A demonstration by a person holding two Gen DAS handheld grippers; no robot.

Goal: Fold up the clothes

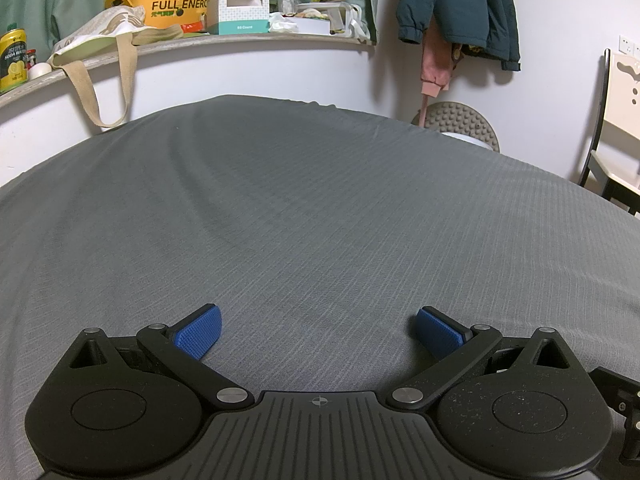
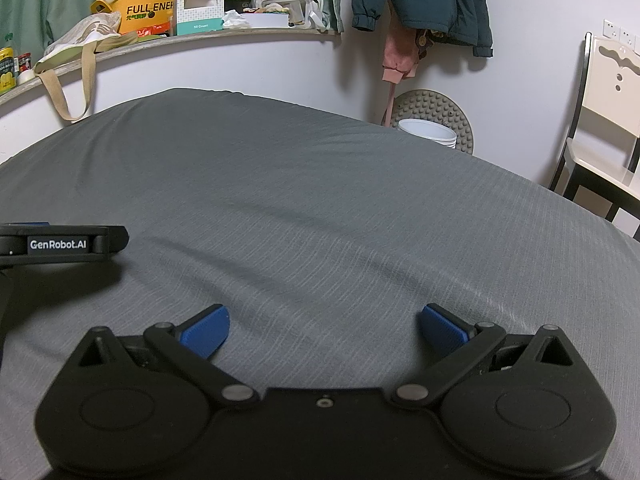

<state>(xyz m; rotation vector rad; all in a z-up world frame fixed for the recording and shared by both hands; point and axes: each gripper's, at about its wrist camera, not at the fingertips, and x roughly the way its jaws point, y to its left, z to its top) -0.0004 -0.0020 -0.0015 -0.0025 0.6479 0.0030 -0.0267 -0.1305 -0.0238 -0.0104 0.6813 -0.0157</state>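
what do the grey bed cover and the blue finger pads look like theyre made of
The grey bed cover looks like woven cloth, matte, with fine slub lines and soft creases. The blue finger pads look like moulded rubber or soft plastic: a raised grid texture, dull sheen. The exact material is uncertain.

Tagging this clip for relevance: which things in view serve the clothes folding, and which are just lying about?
For the job: left gripper, open; right gripper, open; grey bed sheet as work surface. No loose garment is on it.

Lying about: hanging teal jacket, tote bag, tissue box, chair, white bucket.
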